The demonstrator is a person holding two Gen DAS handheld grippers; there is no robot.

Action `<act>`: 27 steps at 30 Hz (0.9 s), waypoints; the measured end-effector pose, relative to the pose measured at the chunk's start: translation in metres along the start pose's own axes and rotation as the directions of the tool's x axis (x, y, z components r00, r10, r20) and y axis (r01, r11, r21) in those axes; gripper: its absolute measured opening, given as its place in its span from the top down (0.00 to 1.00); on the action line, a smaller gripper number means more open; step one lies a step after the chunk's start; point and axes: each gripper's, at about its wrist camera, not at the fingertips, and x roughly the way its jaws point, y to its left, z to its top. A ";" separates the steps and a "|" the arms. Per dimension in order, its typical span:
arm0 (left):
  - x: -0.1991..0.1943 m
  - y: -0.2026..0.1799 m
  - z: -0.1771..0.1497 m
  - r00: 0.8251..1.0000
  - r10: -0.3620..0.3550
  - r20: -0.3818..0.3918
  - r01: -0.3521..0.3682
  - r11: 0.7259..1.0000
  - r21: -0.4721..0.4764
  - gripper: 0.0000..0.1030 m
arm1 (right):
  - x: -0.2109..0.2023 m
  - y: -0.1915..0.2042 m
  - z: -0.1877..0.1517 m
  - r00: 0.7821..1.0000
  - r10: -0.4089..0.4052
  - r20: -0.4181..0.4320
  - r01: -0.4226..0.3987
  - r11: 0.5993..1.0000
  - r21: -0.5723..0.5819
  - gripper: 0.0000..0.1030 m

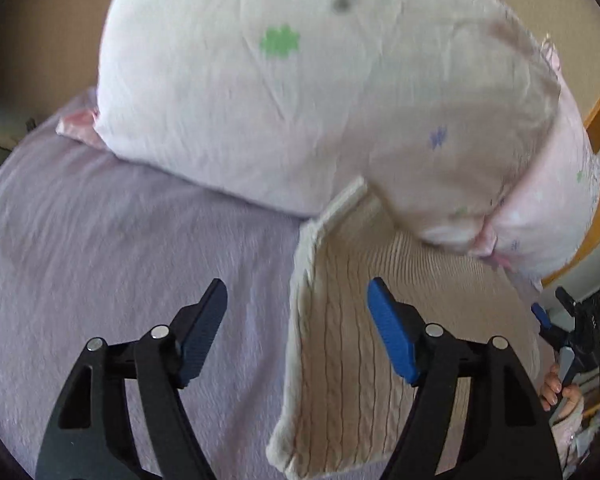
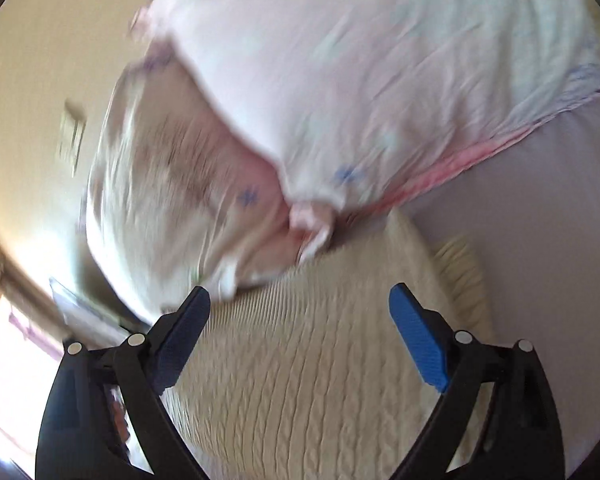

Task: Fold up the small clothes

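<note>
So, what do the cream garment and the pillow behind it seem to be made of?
The cream garment looks like knitted yarn, wool or acrylic: cable ridges and ribbing show, with a matte finish. The pillow seems covered in thin woven fabric, probably cotton: fine creases and printed small flowers, no sheen.

daylight, soft | glare lower-left in right wrist view | motion blur | fisheye-dark corners

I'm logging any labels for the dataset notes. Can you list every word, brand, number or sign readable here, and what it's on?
None can be read.
The pillow bears only small green and blue flower prints, no letters.
The cream knit garment shows no tag or label.
The wall plate in the right wrist view is too blurred to tell.
</note>
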 end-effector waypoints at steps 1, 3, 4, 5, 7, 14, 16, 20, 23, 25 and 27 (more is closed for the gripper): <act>0.009 -0.003 -0.008 0.999 -0.007 -0.039 0.008 1.000 0.005 0.35 | 0.003 0.006 -0.006 1.000 -0.001 -0.023 0.001 1.000 -0.024 0.09; 0.025 -0.008 -0.019 0.994 -0.033 -0.105 0.033 0.999 0.003 0.37 | 0.009 0.018 -0.018 0.998 0.005 -0.058 -0.009 0.997 -0.071 0.09; 0.031 -0.010 -0.023 0.992 -0.039 -0.121 0.040 0.999 0.002 0.38 | 0.012 0.023 -0.022 0.997 0.001 -0.075 -0.008 0.995 -0.097 0.09; 0.030 -0.013 -0.026 0.995 -0.030 -0.096 0.032 0.999 0.015 0.37 | 0.015 0.028 -0.026 0.996 -0.007 -0.093 -0.004 0.993 -0.122 0.09; 0.034 -0.016 -0.027 0.993 -0.052 -0.104 0.052 0.999 -0.001 0.38 | 0.018 0.030 -0.034 0.993 -0.018 -0.117 0.001 0.989 -0.145 0.09; 0.052 -0.023 -0.015 0.984 -0.140 -0.113 0.124 0.982 -0.142 0.83 | 0.006 0.022 -0.035 0.997 0.032 -0.071 -0.039 0.995 -0.094 0.09; 0.046 -0.037 -0.009 0.990 -0.094 -0.107 0.080 0.989 -0.128 0.85 | -0.007 0.020 -0.031 0.998 0.051 -0.039 -0.055 0.995 -0.085 0.09; 0.020 -0.111 0.013 0.997 -0.064 -0.053 0.062 0.997 -0.045 0.86 | -0.035 0.015 -0.019 0.997 0.065 0.049 -0.061 0.995 -0.073 0.09; 0.016 -0.203 0.019 0.995 -0.081 -0.053 0.086 0.991 0.101 0.86 | -0.060 0.006 -0.010 0.991 0.010 0.134 0.000 0.997 -0.072 0.09; 0.034 -0.273 0.008 0.988 -0.127 -0.085 0.141 0.974 0.176 0.86 | -0.074 -0.006 -0.004 0.983 -0.029 0.181 0.039 0.998 -0.055 0.09; 0.061 -0.322 -0.007 0.971 -0.198 -0.138 0.222 0.956 0.191 0.86 | -0.082 -0.022 0.002 0.977 -0.065 0.202 0.071 0.997 -0.022 0.09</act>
